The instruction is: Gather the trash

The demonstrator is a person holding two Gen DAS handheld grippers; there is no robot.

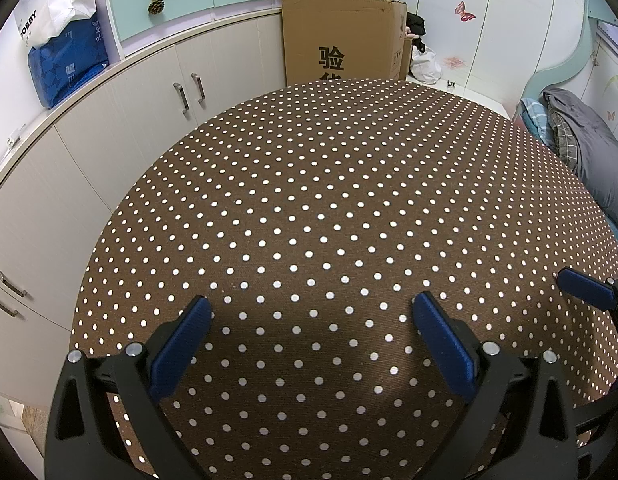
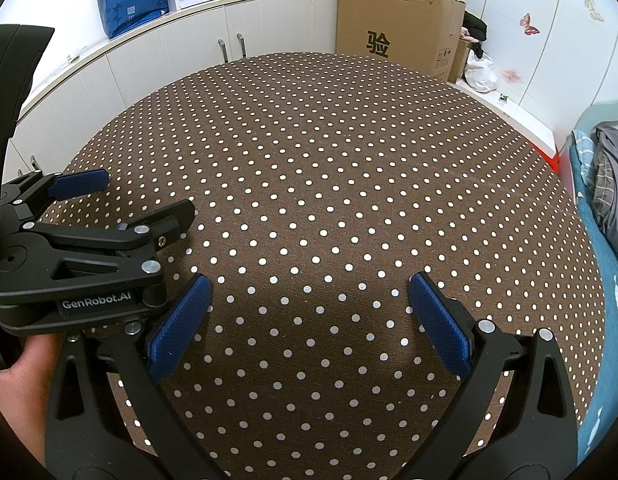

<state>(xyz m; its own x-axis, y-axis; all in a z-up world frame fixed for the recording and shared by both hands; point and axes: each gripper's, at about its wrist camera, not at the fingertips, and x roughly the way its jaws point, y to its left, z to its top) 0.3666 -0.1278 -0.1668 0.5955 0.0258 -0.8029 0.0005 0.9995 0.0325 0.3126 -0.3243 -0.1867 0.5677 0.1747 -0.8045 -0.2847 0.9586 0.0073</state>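
Left hand-held gripper [image 1: 313, 312]: jaws spread wide, blue-padded fingers [image 1: 181, 350] angled outward, nothing between them, held above the bench [image 1: 329, 184]. Right hand-held gripper [image 2: 309, 300]: likewise spread wide, blue pads [image 2: 439, 322] apart and bare, nothing gripped. Side by side, close together: left one seen from the right wrist view at the left edge, fingers pointing forward; tip of the right one seen at the right edge of the left wrist view. Bare hand [image 2: 13, 384] partly visible beneath the left unit.
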